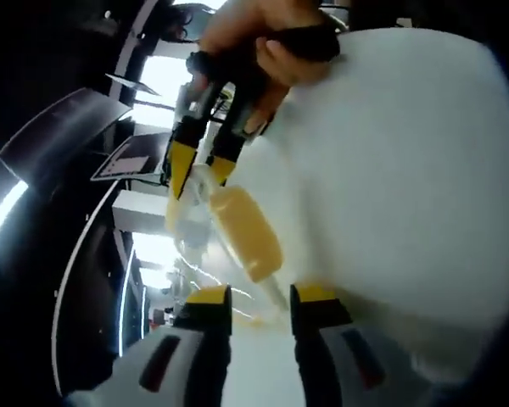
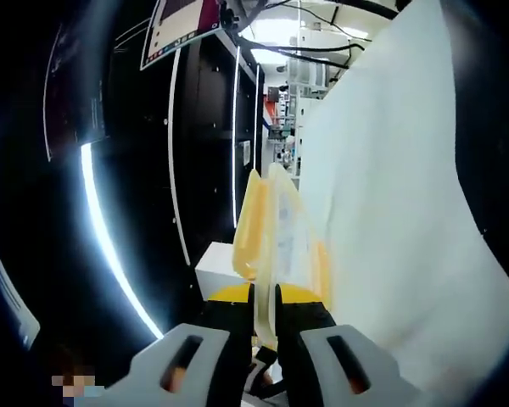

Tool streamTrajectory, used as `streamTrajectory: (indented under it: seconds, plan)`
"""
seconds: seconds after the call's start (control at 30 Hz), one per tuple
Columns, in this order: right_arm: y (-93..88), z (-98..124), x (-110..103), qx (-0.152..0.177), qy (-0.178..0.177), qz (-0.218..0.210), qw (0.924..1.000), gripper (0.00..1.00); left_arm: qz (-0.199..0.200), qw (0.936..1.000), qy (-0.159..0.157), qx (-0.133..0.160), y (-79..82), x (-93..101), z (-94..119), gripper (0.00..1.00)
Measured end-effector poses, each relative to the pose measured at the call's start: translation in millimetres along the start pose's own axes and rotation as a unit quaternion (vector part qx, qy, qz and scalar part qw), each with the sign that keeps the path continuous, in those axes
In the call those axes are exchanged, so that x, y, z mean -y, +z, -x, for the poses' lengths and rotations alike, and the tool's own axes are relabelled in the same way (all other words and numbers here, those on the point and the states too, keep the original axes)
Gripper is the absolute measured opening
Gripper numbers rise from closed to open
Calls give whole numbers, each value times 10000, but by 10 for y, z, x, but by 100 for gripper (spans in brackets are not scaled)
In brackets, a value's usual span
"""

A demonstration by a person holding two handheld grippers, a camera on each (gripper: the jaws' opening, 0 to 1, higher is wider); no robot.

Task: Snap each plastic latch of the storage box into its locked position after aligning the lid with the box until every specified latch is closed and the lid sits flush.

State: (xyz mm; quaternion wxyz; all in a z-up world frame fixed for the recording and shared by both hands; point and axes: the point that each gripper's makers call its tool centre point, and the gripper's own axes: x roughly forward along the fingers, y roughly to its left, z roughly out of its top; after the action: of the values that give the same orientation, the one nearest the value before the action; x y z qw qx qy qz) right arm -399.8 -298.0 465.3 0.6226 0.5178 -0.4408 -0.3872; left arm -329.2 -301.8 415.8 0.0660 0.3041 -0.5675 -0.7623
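Note:
The clear storage box point(image 1: 197, 203) is held up off the white table point(image 1: 407, 170), seen edge-on. A yellowish latch point(image 1: 248, 233) lies along its side. My right gripper point(image 1: 204, 165), held by a hand point(image 1: 254, 34), comes in from the top and pinches the box's far end. My left gripper point(image 1: 261, 298) stands open at the near end, with the box's thin rim reaching between its jaws. In the right gripper view the box point(image 2: 287, 229) rises edge-on from my right gripper point(image 2: 267, 297), which is shut on its rim, and a yellow latch point(image 2: 248, 229) runs along its left side.
The white table point(image 2: 390, 212) lies along the right of the rolled view. Left of it stand a dark rack point(image 2: 204, 144), a monitor point(image 2: 182, 25) and a small white box point(image 2: 216, 267). Bright light strips and a dark screen point(image 1: 59, 127) lie beyond the table edge.

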Motion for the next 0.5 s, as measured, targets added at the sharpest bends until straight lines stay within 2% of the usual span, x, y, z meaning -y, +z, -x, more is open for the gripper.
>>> streamTrajectory:
  seconds: [0.03,0.3,0.5]
  plan:
    - [2,2,2,6,-9,10,10000,7,-166,9998,47,-11,-6,-3,-2,25]
    - [43,27,87,79,-72,-64,9999,8,-452,9988,162,-83,-79,-59,10,18]
    - [34,32,118,36,-155,6,9999,9,-473,9986,222,-42,-136,-110,15,16]
